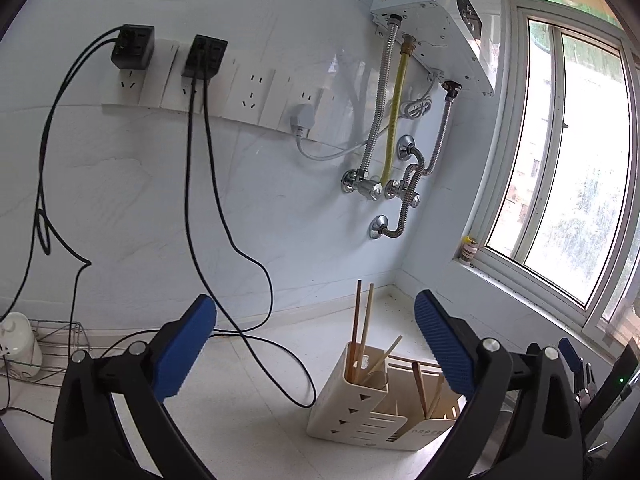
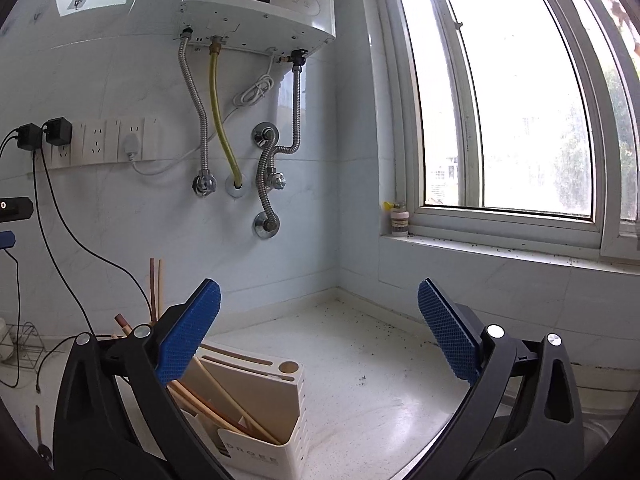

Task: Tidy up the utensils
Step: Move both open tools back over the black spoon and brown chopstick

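Countertop (image 2: 360, 360): white, speckled, beneath window.
Utensil holder (image 1: 360, 420): cream, standing on countertop near the corner.
Chopsticks (image 1: 362, 320): upright and leaning inside holder.
Left gripper (image 1: 316, 344): jaws spread wide, nothing between.
Right gripper (image 2: 320, 328): jaws spread wide, empty.

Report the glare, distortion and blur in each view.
Left wrist view: the window is blown out white, fisheye bends its frame and the socket strip, the black corners are vignetted, and the utensil holder is sharp. Right wrist view: the same overexposed window, curved frame, a soft sheen on the wall tile, no motion blur.
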A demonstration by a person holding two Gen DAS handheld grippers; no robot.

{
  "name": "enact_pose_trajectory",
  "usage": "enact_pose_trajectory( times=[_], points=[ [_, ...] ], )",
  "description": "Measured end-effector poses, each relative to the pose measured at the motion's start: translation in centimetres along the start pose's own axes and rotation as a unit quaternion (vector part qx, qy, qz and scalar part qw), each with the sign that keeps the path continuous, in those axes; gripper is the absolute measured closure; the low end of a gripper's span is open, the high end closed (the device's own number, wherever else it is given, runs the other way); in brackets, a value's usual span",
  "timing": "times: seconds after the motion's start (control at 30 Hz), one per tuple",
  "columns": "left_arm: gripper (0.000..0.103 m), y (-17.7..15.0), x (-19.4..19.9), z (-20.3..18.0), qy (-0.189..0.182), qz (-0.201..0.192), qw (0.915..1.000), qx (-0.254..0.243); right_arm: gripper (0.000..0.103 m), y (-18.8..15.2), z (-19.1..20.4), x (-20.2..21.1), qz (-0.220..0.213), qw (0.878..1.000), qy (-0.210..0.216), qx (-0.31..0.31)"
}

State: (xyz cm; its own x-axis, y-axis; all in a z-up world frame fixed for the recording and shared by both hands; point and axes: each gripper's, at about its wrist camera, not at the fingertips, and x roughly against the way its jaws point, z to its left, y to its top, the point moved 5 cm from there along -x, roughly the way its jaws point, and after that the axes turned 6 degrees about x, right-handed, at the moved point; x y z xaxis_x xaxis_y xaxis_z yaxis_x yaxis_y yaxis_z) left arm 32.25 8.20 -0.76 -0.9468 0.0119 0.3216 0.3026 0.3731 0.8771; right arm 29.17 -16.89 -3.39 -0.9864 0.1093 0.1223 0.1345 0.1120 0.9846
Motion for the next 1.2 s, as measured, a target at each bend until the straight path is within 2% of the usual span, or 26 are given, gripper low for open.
enact_pose_trajectory(
  times=[0.13, 0.33, 0.57, 0.73, 0.9, 1.03, 1.1, 1.2],
  points=[
    [0.005, 1.3, 2.7, 2.4, 0.021, 0.000, 0.9995, 0.022, 0.008, 0.7, 1.2, 0.7, -0.007, 1.000, 0.000, 0.019],
    [0.005, 2.7, 6.7, 6.0, 0.070, -0.015, 0.9973, 0.012, 0.008, 0.5, 3.2, 1.8, -0.002, 1.000, 0.015, 0.003],
    [0.005, 1.6, 9.6, 11.1, 0.128, 0.006, 0.9910, 0.037, 0.008, 0.3, 7.7, 2.7, 0.006, 0.997, 0.070, 0.017],
    [0.005, -0.5, 10.7, 14.9, 0.161, 0.030, 0.9829, 0.085, 0.008, -0.2, 11.5, 3.3, 0.014, 0.992, 0.118, 0.034],
    [0.005, -3.0, 11.6, 18.1, 0.195, 0.060, 0.9717, 0.119, 0.008, -1.3, 15.6, 4.4, 0.033, 0.981, 0.181, 0.056],
    [0.005, -4.9, 12.4, 19.8, 0.217, 0.075, 0.9642, 0.133, 0.008, -2.6, 18.9, 5.4, 0.059, 0.968, 0.233, 0.071],
    [0.005, -5.7, 12.8, 20.5, 0.224, 0.083, 0.9603, 0.145, 0.008, -3.5, 20.8, 5.7, 0.076, 0.959, 0.261, 0.083],
    [0.005, -6.8, 13.3, 21.1, 0.228, 0.091, 0.9561, 0.160, 0.008, -5.1, 23.7, 6.1, 0.112, 0.938, 0.308, 0.113]
  ],
)
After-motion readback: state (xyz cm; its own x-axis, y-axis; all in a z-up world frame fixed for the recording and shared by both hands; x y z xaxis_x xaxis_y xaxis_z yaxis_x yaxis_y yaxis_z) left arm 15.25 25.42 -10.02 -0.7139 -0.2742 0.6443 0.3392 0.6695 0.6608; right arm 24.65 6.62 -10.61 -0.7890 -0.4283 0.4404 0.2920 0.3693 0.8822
